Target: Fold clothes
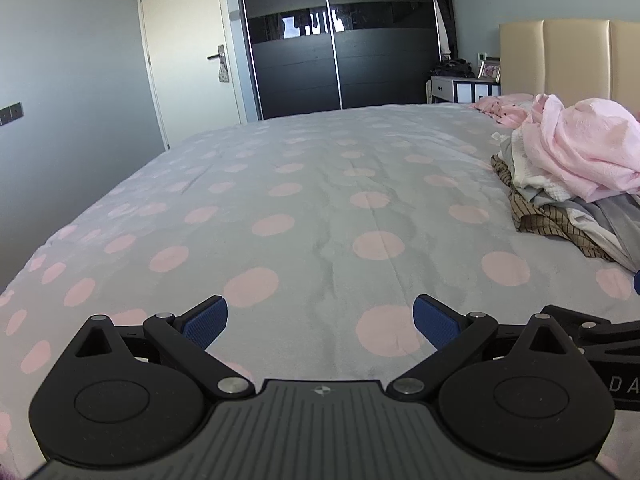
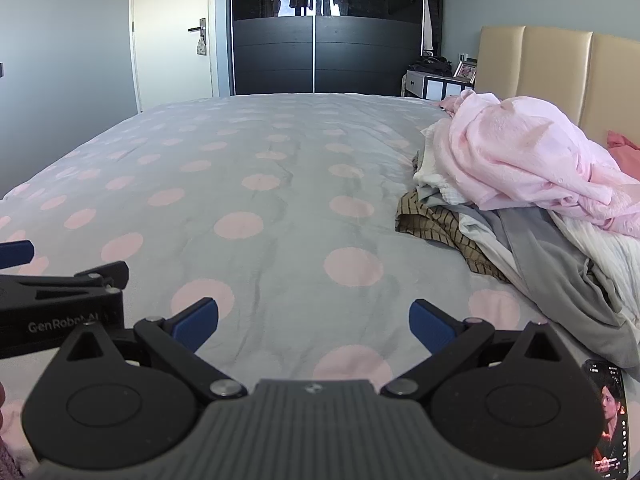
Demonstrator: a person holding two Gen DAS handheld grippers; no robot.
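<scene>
Both grippers hang spread wide and empty over the bed, side by side.

Left gripper (image 1: 320,322) and right gripper (image 2: 313,324) hold nothing, blue pads parted above the grey bedspread (image 1: 320,208) with its pink dots. Off to the right of them, toward the beige headboard (image 2: 536,60), sits the clothes pile (image 2: 532,200): a pink garment (image 2: 528,156) on top, white and grey pieces and a brown checked one (image 2: 436,220) beneath. A phone (image 2: 610,416) with a lit screen lies near the pile's closest edge.

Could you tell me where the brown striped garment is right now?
The brown striped garment lies at the bottom of the clothes pile, on the bed's right side in both views, poking out leftward.
</scene>
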